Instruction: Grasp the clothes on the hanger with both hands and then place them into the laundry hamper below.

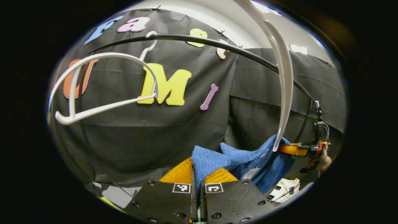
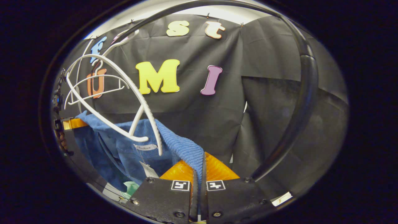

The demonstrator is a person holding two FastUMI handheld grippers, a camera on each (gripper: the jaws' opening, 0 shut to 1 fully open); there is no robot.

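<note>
Claws (image 1: 195,174) (image 2: 199,169) pinching blue sweater (image 1: 239,157).

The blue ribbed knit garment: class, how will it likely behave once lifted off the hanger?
The blue ribbed knit garment likely flops: it sags between the right gripper and left gripper. Probably light and grippy; ribs bunch between fingers.

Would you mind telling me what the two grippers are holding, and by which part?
Both pinch the blue garment: the left gripper and right gripper each clamp a ribbed edge fold at opposite ends.
</note>
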